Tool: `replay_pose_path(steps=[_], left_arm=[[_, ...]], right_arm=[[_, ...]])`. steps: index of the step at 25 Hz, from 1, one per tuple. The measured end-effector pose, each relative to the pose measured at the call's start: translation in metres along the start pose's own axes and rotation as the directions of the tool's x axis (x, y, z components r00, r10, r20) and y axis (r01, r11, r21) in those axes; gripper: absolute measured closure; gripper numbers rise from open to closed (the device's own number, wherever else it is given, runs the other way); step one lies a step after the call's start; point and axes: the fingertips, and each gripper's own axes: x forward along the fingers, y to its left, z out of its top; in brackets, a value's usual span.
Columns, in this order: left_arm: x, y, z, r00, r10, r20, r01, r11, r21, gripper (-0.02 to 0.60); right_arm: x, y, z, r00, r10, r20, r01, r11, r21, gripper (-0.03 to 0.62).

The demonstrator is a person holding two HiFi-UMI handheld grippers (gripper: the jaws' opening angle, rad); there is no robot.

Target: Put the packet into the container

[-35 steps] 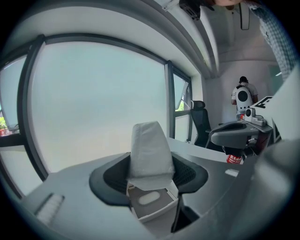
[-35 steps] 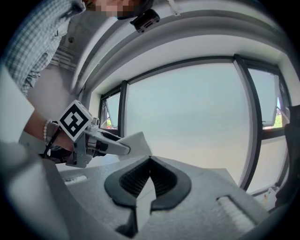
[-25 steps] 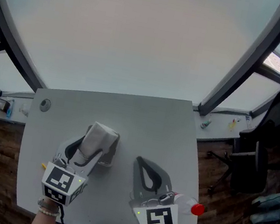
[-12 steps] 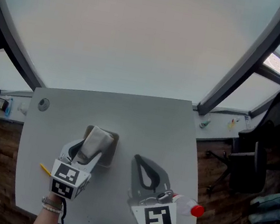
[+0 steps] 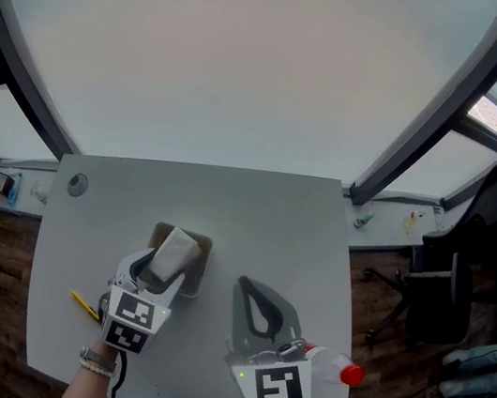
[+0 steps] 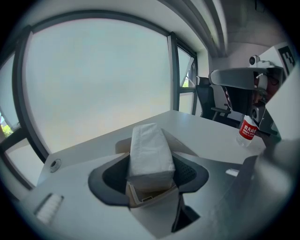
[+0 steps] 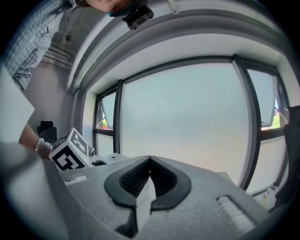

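Note:
A white tissue packet (image 5: 172, 254) stands tilted with its lower end inside a small tan open container (image 5: 199, 270) on the grey table (image 5: 265, 211). My left gripper (image 5: 161, 268) is shut on the packet, one jaw on each side. In the left gripper view the packet (image 6: 150, 150) fills the gap between the dark pads (image 6: 190, 171), and the container's tan rim (image 6: 154, 196) shows just under it. My right gripper (image 5: 250, 288) rests to the right of the container, shut with nothing in it; in the right gripper view its fingertips (image 7: 150, 161) meet.
A water bottle with a red cap (image 5: 336, 368) lies by the right gripper near the table's right edge, also seen as the bottle (image 6: 247, 131). A yellow pencil (image 5: 83, 305) lies left of the left gripper. A round grommet (image 5: 78, 183) sits at the far left corner. An office chair (image 5: 464, 270) stands right of the table.
My left gripper has come down and toward me with the packet, whose lower end now sits in the container. The right gripper has stayed put.

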Motion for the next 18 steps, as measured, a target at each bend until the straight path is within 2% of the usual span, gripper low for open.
replay_pose_path(steps=[3, 7, 10, 12, 18], left_arm=[[-0.001, -0.001, 0.001, 1.0, 0.001, 0.017, -0.001, 1.0, -0.004, 0.313], [-0.003, -0.006, 0.003, 0.999, -0.036, 0.035, 0.037, 0.999, -0.016, 0.302], [-0.005, -0.008, 0.007, 0.997, -0.054, 0.057, 0.056, 0.998, -0.035, 0.266], [-0.007, -0.008, 0.01, 0.996, -0.057, 0.069, 0.06, 0.997, -0.046, 0.239], [-0.025, -0.004, 0.019, 0.992, -0.042, 0.123, 0.05, 0.997, -0.062, 0.236]], right_arm=[[-0.001, 0.004, -0.001, 1.0, 0.005, 0.0, -0.005, 1.0, -0.002, 0.592], [-0.002, 0.008, -0.002, 1.0, 0.018, -0.003, -0.018, 1.0, -0.006, 0.592], [-0.002, 0.01, -0.002, 1.0, 0.021, -0.005, -0.021, 1.0, -0.012, 0.592], [-0.002, 0.012, -0.001, 1.0, 0.023, -0.006, -0.023, 1.0, -0.013, 0.592], [-0.005, 0.021, 0.003, 1.0, 0.029, 0.0, -0.029, 0.999, -0.021, 0.592]])
